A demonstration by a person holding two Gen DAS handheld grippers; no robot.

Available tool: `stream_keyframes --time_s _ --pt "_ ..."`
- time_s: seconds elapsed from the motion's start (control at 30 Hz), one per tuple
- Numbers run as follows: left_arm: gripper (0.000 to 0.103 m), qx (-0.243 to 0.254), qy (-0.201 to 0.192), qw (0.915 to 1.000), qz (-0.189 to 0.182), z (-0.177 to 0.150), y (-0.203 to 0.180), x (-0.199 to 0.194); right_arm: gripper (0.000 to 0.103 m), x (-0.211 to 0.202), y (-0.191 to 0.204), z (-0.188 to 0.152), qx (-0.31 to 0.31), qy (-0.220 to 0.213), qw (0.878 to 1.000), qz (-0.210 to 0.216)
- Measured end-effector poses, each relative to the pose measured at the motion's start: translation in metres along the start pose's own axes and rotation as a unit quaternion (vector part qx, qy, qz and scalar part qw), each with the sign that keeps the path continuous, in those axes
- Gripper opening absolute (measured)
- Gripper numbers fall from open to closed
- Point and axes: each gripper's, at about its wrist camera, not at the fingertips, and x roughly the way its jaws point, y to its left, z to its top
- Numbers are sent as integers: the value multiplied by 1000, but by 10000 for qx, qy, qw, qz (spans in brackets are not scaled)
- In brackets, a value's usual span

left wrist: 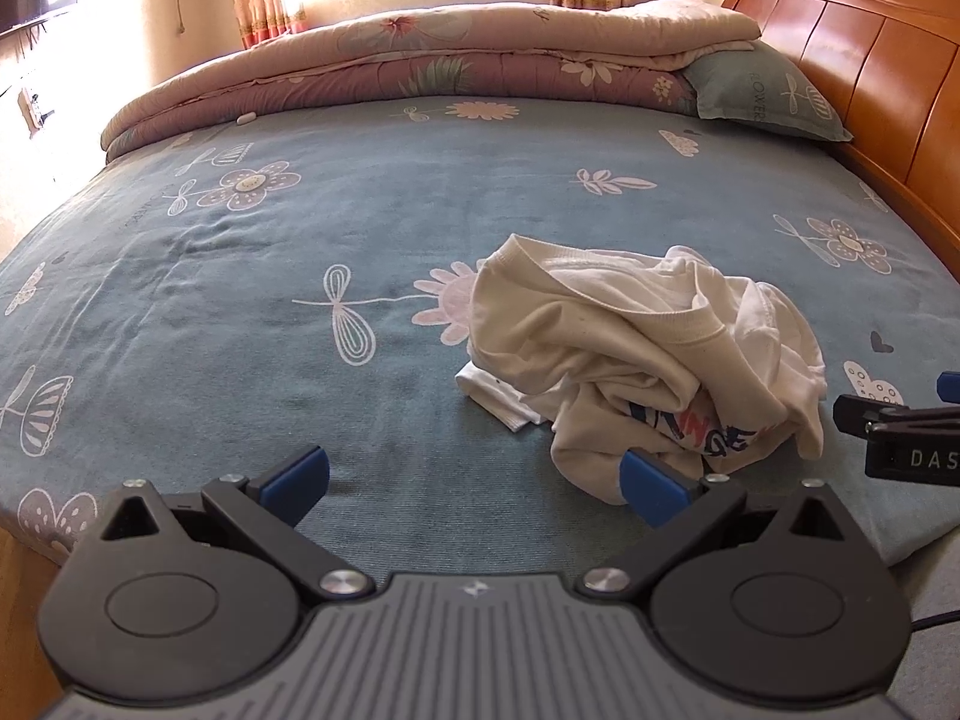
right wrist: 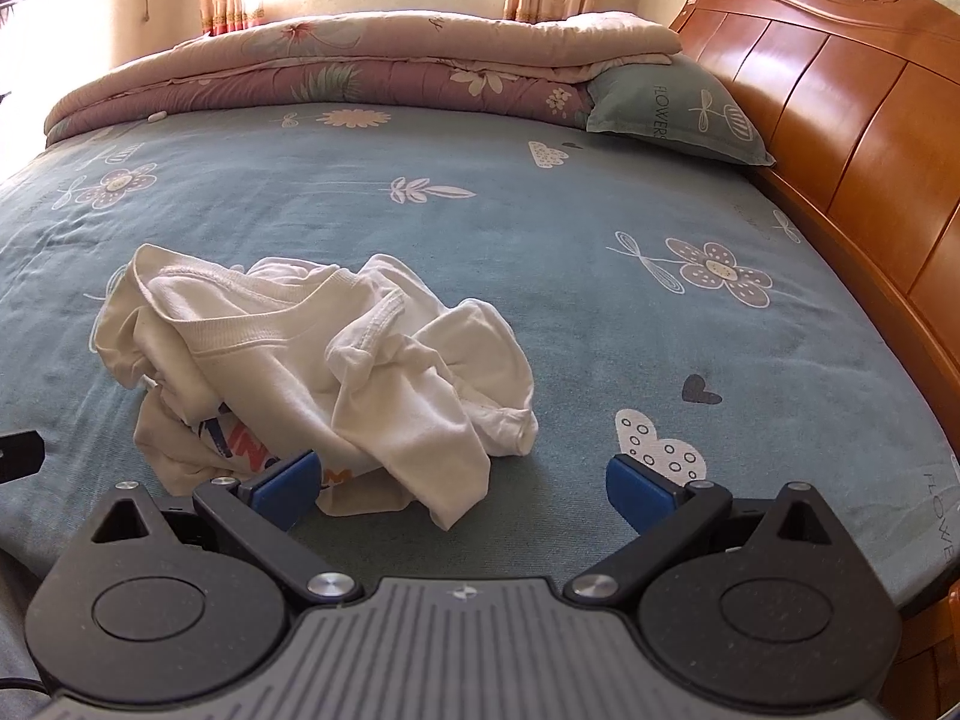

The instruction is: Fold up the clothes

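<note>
A crumpled cream-white cotton T-shirt (left wrist: 642,354) lies in a heap on the blue bed sheet with flower drawings (left wrist: 360,228), near the front edge of the bed. Its ribbed neck hole sits on top and faces up. Some red and blue letters peek out low on the heap, but folds hide most of them. The shirt is so bunched up that I cannot tell which way its long side runs.

The left gripper (left wrist: 474,483) has its blue pads spread wide and holds nothing. Its right pad is just in front of the shirt's near edge; I cannot tell if it touches. The right gripper (right wrist: 462,483) is also spread wide and holds nothing. Its left pad covers a bit of the shirt's near edge.

Behind the shirt, far back, lies a folded pink flowery quilt (left wrist: 420,66) with a blue-green pillow (left wrist: 762,93) beside it. An orange-brown wooden headboard (right wrist: 840,138) stands to the shirt's right.
</note>
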Motion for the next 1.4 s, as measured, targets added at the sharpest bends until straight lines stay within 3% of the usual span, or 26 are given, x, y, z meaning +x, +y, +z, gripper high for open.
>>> stream_keyframes --time_s 0.37,0.6,0.73,1.1,1.4 --pt "103 -23 164 9999 31 16 8 25 103 50 15 32 13 172 9995 275" --pt "103 38 213 9997 111 25 12 37 103 91 20 27 -395 571 9974 -212" --pt "103 74 285 9995 72 30 8 46 103 94 -10 32 -244 454 9976 -454" --pt "103 316 386 9987 -98 35 -17 59 103 75 -52 42 34 49 9994 349" --pt "103 419 499 9972 -368 27 -19 78 103 106 -4 16 -1079 214 9888 1009"
